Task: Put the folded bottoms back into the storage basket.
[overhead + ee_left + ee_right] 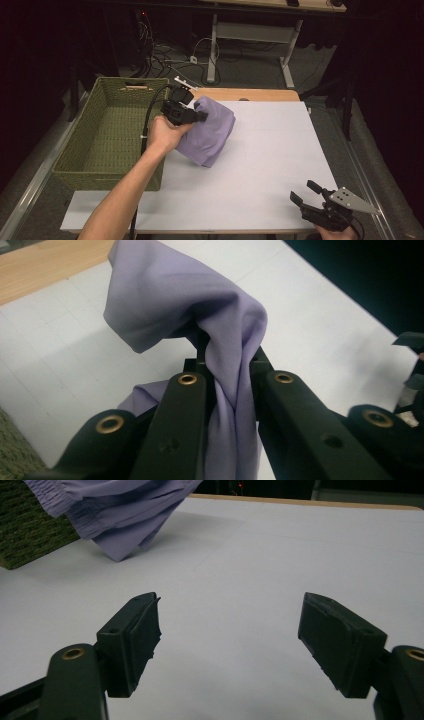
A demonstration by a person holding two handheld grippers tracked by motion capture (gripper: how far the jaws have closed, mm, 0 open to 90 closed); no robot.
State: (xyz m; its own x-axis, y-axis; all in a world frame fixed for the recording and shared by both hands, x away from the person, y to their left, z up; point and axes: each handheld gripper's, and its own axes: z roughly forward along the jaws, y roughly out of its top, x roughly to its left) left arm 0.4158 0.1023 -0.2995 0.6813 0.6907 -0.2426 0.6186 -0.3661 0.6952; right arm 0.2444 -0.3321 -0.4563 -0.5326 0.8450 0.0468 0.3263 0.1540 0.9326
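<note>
Lilac cloth [200,315]: pinched between your left gripper [200,117] jaws, draping in soft folds onto the worktop [270,150].
Right gripper [230,640]: your jaws gape, holding nothing.

The high view is dim at its edges: the upper left and right of the frame fall to near black, while the white counter [260,150] at centre catches even overhead light without glare. The cloth [212,130] throws a soft shadow to its lower left. In the left gripper view the near jaws are blurred and dark (brass rivets glint faintly), the cloth [200,305] is fairly sharp, and the upper right corner is black. The right gripper view is soft overall, its jaws out of focus, with a faint shadow under the cloth [120,515] at upper left.
</note>
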